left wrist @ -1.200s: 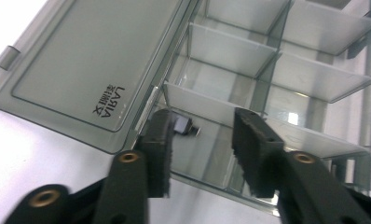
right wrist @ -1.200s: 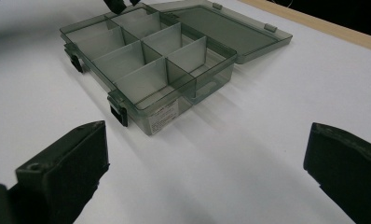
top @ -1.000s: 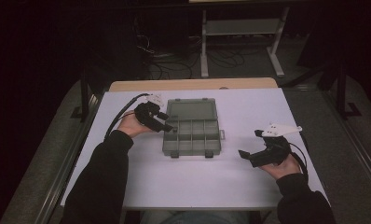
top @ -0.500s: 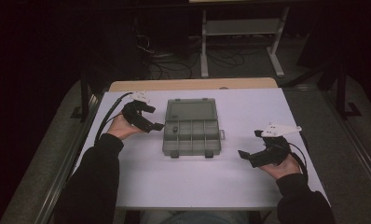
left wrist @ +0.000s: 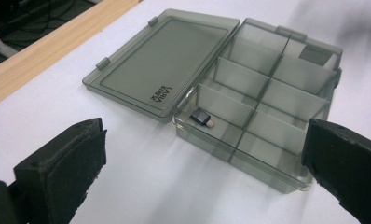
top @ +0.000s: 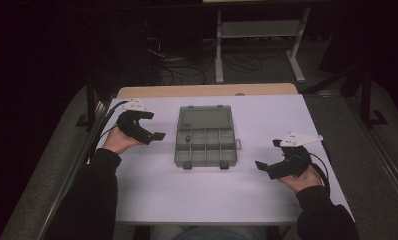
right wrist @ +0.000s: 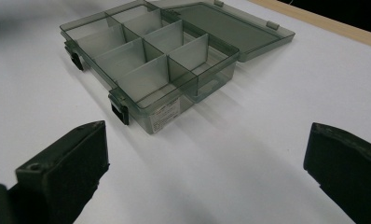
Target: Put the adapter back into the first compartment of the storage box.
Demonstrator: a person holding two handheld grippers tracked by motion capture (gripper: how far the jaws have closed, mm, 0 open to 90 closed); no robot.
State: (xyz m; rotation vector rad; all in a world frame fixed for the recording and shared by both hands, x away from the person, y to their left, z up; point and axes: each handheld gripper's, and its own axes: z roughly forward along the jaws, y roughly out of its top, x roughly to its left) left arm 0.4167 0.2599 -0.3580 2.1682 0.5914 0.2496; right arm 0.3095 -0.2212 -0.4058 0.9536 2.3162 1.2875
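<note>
A grey see-through compartment box lies mid-table with its lid folded flat toward the far side. A small black part rests in the far left compartment, also seen as the black part in the left gripper view. My left gripper hovers to the left of the box, apart from it. Its jaws have just been opening and stand open with nothing between them, as the left gripper shows. My right gripper sits to the right of the box, near the front. The right gripper is open and empty.
The white tabletop has bare room in front of the box and on both sides. A wooden strip runs along the far edge. Beyond it, cables and a metal rack stand on the dark floor.
My left gripper has drawn back leftward from the box's far left corner, and its jaws have spread wider. The right hand has kept still.
</note>
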